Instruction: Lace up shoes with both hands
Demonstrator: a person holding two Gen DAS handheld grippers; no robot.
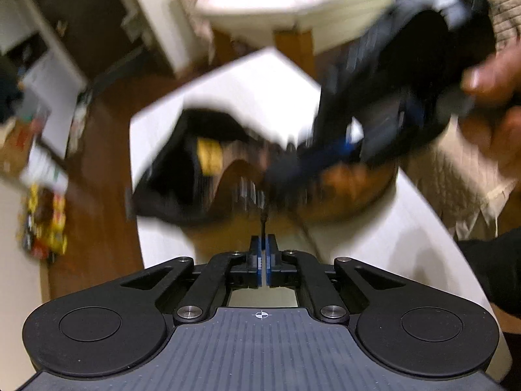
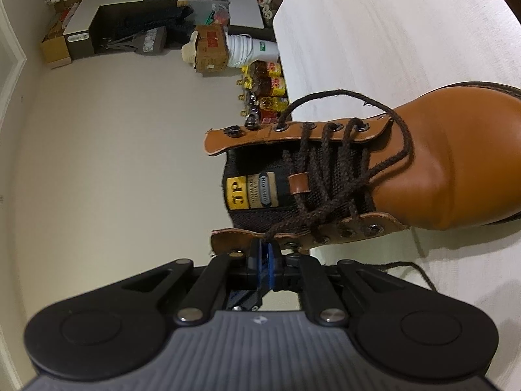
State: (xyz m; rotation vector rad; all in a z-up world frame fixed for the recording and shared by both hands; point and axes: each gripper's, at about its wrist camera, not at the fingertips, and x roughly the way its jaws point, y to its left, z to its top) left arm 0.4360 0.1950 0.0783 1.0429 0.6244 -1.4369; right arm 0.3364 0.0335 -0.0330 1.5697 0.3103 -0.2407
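Left gripper pinches the brown lace's tip, right gripper is slack beside the lace, tan boot lies on the white table: pull straight, keep tension.

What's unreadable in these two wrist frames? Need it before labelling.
Left wrist view: boot eyelets and lacing, smeared by motion blur.
Right wrist view: whether the right gripper pinches the lace; its own fingers cover the contact.
Right wrist view: the boot's toe, cut off by the right edge.
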